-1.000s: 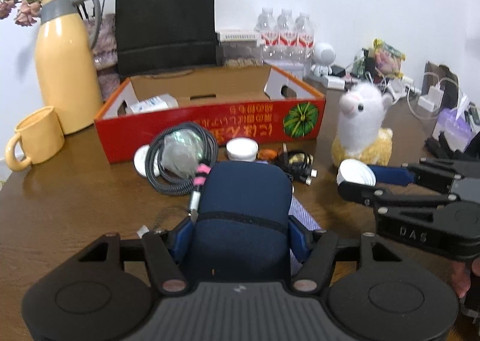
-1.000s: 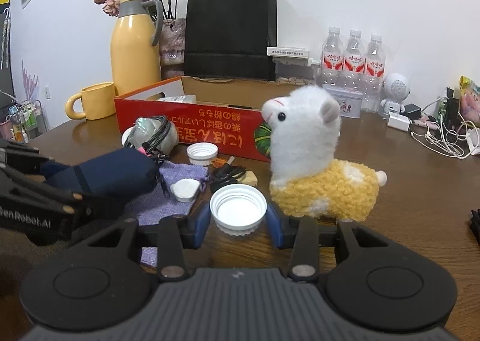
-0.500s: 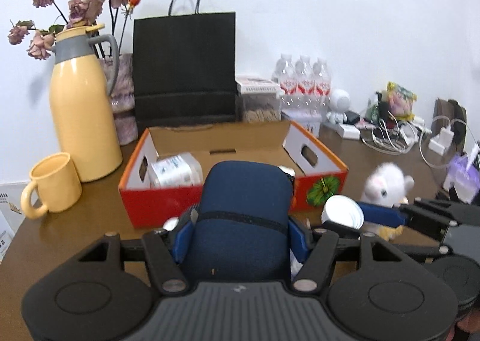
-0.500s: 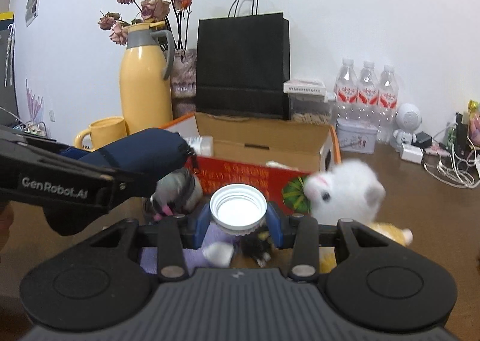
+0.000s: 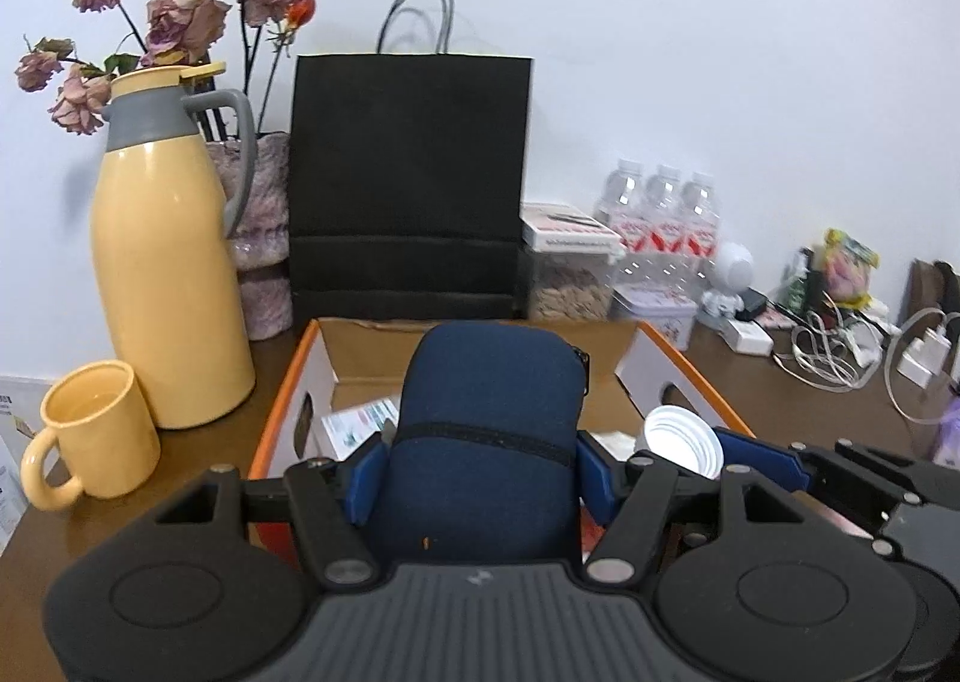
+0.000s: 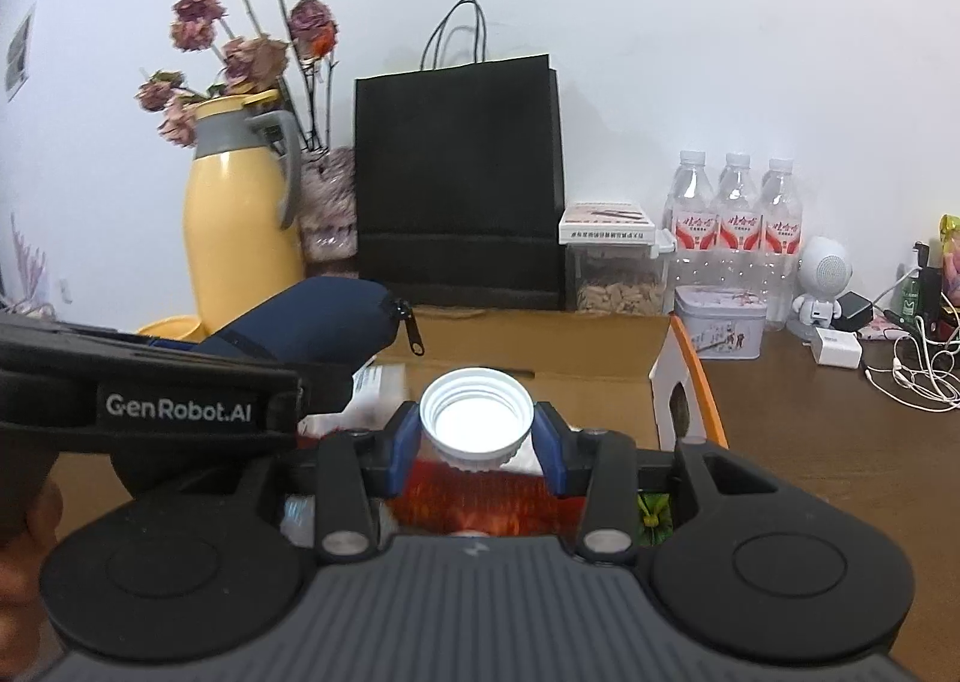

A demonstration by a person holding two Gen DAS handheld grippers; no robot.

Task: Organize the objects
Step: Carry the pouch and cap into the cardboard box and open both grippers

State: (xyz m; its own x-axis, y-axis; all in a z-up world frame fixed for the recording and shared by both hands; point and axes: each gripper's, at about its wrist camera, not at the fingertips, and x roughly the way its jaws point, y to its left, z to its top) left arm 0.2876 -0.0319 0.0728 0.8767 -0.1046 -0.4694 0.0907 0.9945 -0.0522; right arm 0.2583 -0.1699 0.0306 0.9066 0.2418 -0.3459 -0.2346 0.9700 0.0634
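Observation:
My left gripper (image 5: 477, 469) is shut on a navy zip pouch (image 5: 489, 400) and holds it above the front of the open red cardboard box (image 5: 282, 400). My right gripper (image 6: 477, 436) is shut on a white plastic lid (image 6: 477, 412), open side toward the camera, also over the box (image 6: 690, 376). The lid (image 5: 681, 439) and the right gripper show at right in the left wrist view. The pouch (image 6: 306, 322) and left gripper show at left in the right wrist view. A white packet (image 5: 360, 424) lies inside the box.
A yellow jug (image 5: 168, 274) and yellow mug (image 5: 96, 436) stand left of the box. A black paper bag (image 5: 408, 184) stands behind it. Water bottles (image 6: 732, 226), a tin (image 6: 720, 322), a small white robot figure (image 6: 825, 286) and cables (image 6: 918, 364) lie at the right.
Both grippers have risen from the table and moved forward, carrying the pouch and the lid to above the box. The plush llama and the table clutter have dropped out of view.

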